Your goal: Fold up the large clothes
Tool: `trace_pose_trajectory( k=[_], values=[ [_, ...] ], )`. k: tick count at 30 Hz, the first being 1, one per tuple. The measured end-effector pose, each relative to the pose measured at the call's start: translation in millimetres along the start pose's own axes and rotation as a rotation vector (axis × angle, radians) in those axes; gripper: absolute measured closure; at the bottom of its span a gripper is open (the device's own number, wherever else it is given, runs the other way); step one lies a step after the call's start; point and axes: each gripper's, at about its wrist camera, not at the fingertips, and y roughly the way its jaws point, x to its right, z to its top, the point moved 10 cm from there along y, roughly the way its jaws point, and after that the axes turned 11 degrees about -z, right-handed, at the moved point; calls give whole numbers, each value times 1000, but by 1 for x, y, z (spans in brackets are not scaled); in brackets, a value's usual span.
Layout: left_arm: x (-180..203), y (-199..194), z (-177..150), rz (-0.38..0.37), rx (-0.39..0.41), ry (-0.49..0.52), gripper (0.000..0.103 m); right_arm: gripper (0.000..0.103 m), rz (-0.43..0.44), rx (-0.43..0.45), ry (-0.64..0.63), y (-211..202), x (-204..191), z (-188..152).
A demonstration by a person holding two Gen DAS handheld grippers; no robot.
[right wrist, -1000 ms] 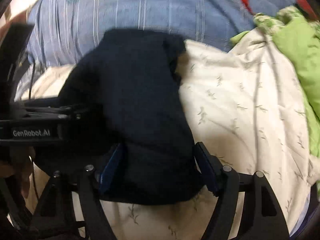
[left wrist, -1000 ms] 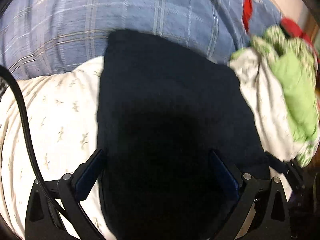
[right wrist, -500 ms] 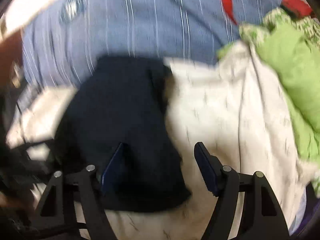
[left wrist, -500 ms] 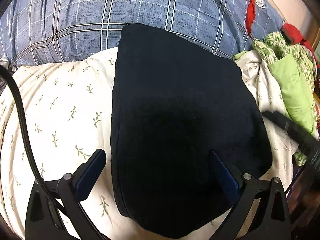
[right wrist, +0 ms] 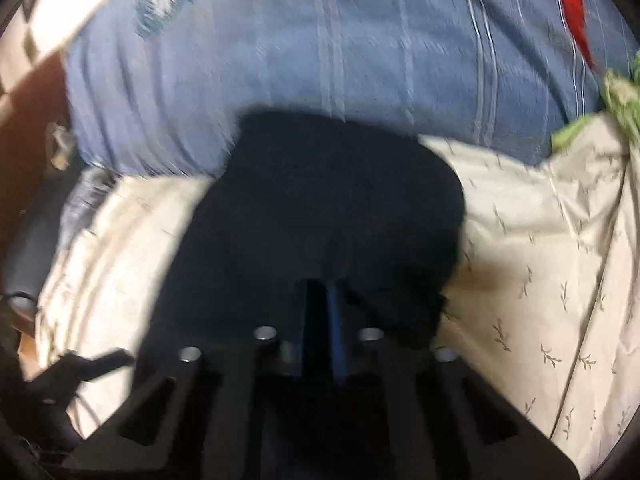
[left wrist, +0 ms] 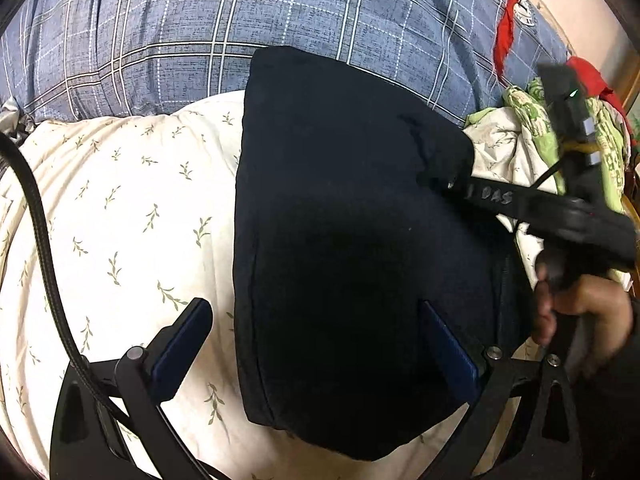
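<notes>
Cream leaf-print bedding (left wrist: 120, 208) with a blue plaid cover (left wrist: 200, 20) behind is the work surface. Left gripper (left wrist: 316, 344) sits wide open, empty, straddling the near left edge of the folded dark garment (left wrist: 352, 220). Right gripper (right wrist: 322, 312) has just snapped shut, seemingly on the garment's right side. If it pinched only the top layer, any pull would probably undo the fold.

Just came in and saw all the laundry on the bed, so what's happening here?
A person with a gripper in each hand is folding a dark navy garment, which lies as a folded block on the cream leaf-print sheet. The left gripper hangs open at its near edge. The right gripper has just closed, its jaws together over the garment's right side; whether it pinches cloth is unclear. A green crumpled pile waits at the right.
</notes>
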Motion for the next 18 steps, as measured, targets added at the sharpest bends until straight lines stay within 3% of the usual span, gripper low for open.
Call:
trace_pose_trajectory(
  k=[5,9,11,12,13,14,15,18],
  values=[
    [9,-9,0,-17,12,20,1,103,9,15,68,0,16,0],
    [38,-27,3,-156,75,50,1,103,38,93,31,-39,1,7],
    [53,-28,0,-204,76,80,3,103,47,88,15,-46,-3,4],
    [56,-25,-2,-202,68,94,13,103,44,70,6,-44,-3,0],
    [54,-19,-5,-152,60,113,22,103,35,59,-2,-40,0,-2],
    [50,-15,-7,-103,54,127,42,103,19,44,-4,-33,2,-3],
    [45,-12,-7,-80,51,126,55,103,18,25,10,-26,8,-6],
    [33,-8,-6,-76,36,92,67,103,56,5,74,-14,21,-10]
  ],
)
